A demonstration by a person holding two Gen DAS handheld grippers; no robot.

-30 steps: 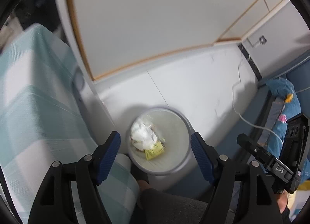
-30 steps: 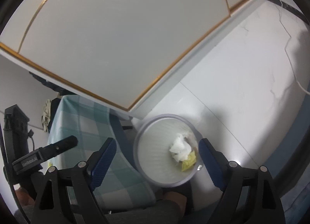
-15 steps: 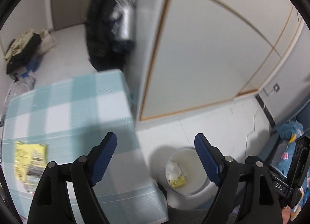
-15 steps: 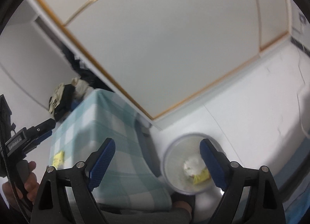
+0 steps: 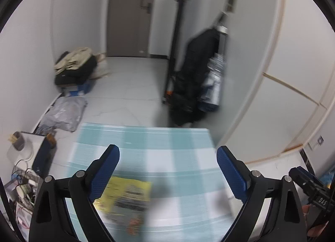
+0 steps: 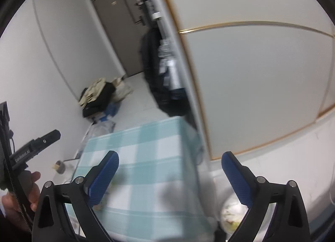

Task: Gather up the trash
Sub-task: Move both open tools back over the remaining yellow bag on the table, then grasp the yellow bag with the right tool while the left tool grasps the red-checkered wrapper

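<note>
A yellow printed wrapper (image 5: 125,197) lies flat on the teal-and-white checked tablecloth (image 5: 167,147), blurred by motion, just right of my left gripper's near finger. My left gripper (image 5: 167,170) hangs above the table with its jaws opening and nothing between them. My right gripper (image 6: 169,174) is also over the table, jaws opening and empty. The round white bin (image 6: 232,212) with trash inside stands on the floor to the table's right, partly hidden behind the right finger. A hand (image 6: 27,193) holding the left gripper shows at the left edge of the right wrist view.
A white wardrobe with gold trim (image 6: 261,85) rises beside the table. A dark coat (image 5: 196,78) hangs past the table's far edge. Bags and clothes (image 5: 75,68) lie by the wall near a grey door (image 5: 127,12). Cables and boxes (image 5: 23,179) sit left of the table.
Both grippers have risen and swung from looking down into the bin to facing the table. Both jaws have widened. The yellow wrapper has come into the left wrist view.
</note>
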